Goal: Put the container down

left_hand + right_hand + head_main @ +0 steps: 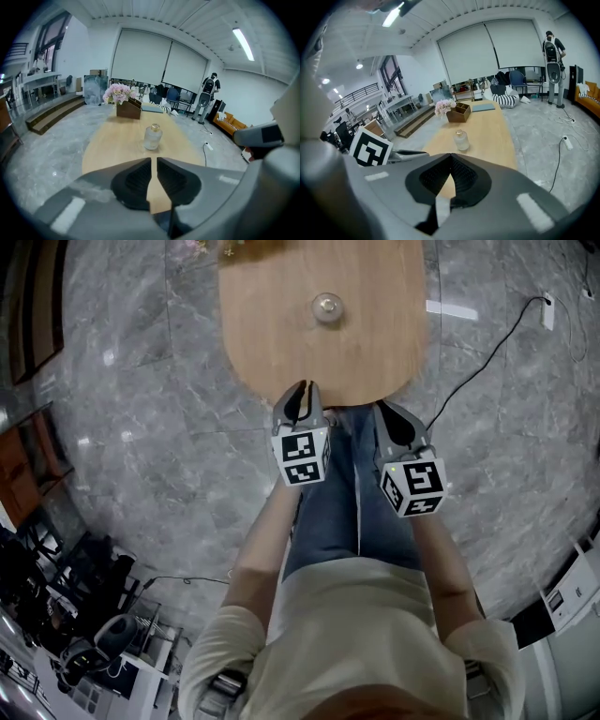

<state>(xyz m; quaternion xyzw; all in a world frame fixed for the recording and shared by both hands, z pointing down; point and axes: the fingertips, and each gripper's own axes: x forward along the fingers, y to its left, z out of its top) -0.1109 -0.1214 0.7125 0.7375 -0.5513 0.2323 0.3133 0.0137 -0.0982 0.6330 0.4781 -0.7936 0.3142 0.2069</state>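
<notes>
Glass bottle upright on the wooden table, at 12 o'clock from both tongs; left gripper closing on nothing, right gripper clenched empty, so placement appears complete.

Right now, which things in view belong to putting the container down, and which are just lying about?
Job: glass bottle, standing on the wooden table.
Lying about: box of flowers, power strip on the floor, orange sofa.

Head view downward, both others face table
</notes>
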